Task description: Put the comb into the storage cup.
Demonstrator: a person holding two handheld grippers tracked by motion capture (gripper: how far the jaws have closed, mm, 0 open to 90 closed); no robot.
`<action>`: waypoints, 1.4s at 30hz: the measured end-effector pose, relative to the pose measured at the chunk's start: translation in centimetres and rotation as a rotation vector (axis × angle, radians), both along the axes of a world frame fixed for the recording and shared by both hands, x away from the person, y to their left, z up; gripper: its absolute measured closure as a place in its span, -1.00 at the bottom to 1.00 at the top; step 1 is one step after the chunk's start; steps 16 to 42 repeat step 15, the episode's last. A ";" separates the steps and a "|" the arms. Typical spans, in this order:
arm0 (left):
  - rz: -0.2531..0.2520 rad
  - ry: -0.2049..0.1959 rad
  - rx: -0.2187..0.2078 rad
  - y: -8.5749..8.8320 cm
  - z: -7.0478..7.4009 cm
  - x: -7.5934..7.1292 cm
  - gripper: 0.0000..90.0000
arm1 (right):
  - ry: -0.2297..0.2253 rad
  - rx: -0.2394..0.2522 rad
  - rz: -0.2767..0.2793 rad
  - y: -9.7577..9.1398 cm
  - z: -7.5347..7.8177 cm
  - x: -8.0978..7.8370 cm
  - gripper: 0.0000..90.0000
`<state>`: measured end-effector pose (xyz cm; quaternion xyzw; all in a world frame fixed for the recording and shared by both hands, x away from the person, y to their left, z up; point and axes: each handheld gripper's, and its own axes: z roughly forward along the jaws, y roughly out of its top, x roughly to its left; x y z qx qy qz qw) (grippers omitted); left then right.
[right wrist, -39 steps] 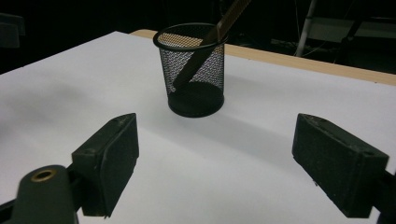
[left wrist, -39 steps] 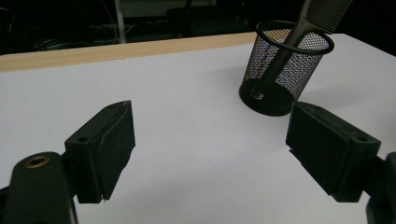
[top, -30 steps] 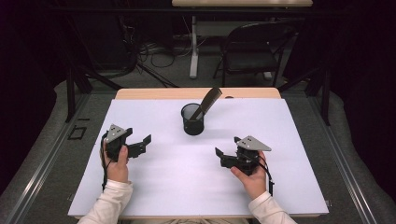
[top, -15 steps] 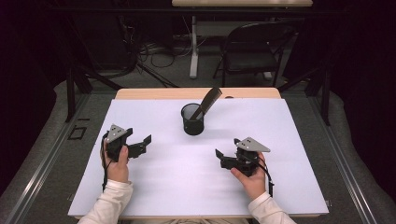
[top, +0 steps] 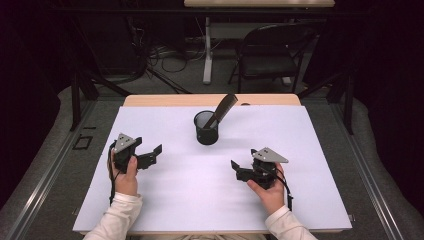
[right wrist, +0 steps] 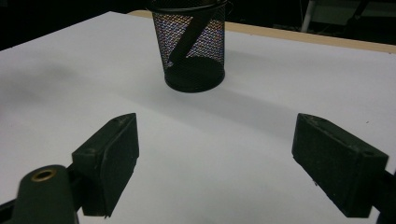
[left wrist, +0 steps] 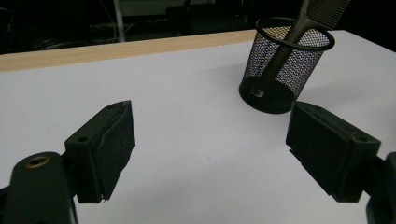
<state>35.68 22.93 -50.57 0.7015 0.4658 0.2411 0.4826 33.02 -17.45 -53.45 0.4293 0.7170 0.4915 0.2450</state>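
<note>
Inspection: the comb (top: 223,108) already stands handle-down in the black mesh cup (top: 206,129), far centre of the white table (top: 200,200), leaning right over the rim (teeth end up). The cup holds nothing else. My left gripper (top: 150,157) and right gripper (top: 239,170) rest near me, jaws wide, holding nothing. I judge the placing done; nothing remains in hand.

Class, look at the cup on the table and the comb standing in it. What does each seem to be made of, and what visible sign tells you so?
Cup: black wire mesh, probably metal; you can see through its fine grid, and a solid rim rings the top.
Comb: dark and smooth, likely plastic; fine moulded teeth show at its upper end. The look leaves it open.
</note>
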 end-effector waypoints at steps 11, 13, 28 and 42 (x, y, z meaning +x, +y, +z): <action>0.003 0.001 0.002 0.0 -0.1 0.1 -0.65 | 0.010 -0.001 0.003 -0.1 -0.1 0.0 -0.67; 0.003 0.001 0.003 0.1 -0.1 0.1 -0.65 | 0.011 -0.001 0.004 -0.1 -0.1 0.1 -0.67; 0.002 -0.001 0.001 0.1 -0.1 0.1 -0.65 | 0.010 -0.002 0.003 -0.1 -0.1 0.1 -0.67; 0.002 -0.001 0.001 0.1 -0.1 0.1 -0.65 | 0.010 -0.002 0.003 -0.1 -0.1 0.1 -0.67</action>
